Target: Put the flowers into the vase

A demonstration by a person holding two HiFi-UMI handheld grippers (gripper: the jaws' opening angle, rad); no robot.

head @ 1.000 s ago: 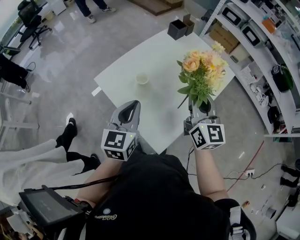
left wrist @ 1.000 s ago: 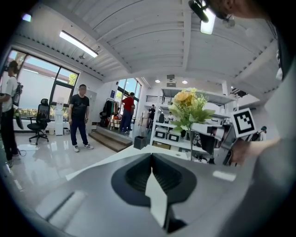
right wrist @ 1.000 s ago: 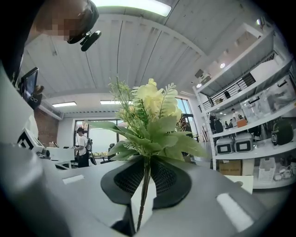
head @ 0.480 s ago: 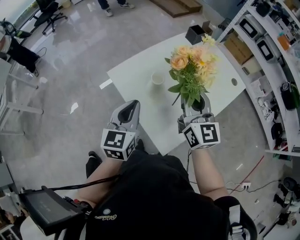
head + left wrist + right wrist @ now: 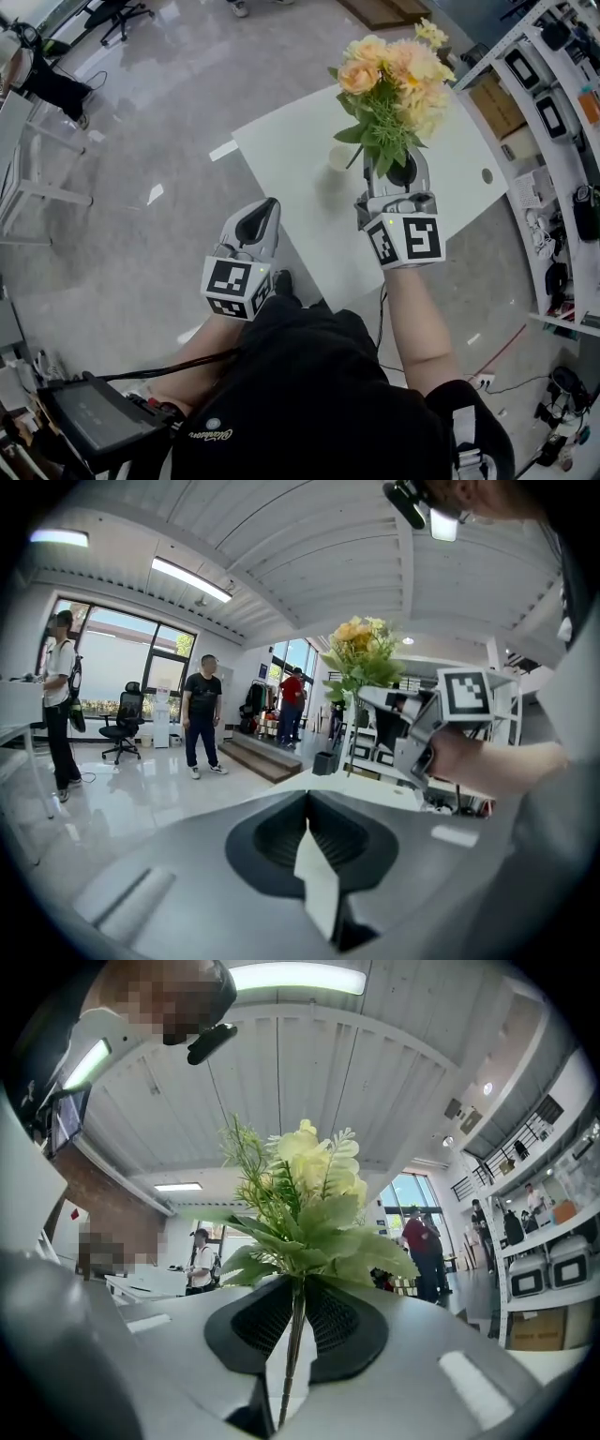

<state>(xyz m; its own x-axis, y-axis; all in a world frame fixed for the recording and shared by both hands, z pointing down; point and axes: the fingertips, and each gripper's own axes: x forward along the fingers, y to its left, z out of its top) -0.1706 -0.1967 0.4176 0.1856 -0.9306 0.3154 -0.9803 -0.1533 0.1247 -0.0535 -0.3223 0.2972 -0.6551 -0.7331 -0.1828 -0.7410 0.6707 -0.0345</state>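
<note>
A: Entry one, flowers (image 5: 394, 80): where, and why so?
B: Held above the table (image 5: 291, 155), stems pinched between the narrow jaws of the right gripper (image 5: 401, 176). Upright, probably so the stems enter the vase (image 5: 338, 157) end first.
A: And the left gripper (image 5: 265, 208)?
B: Jaws together, nothing in them, just off the table's near edge. Spare, I judge.
A: Unclear items?
B: Vase on the table, half behind a leaf. Its mouth and the stem ends cannot be made out.
</note>
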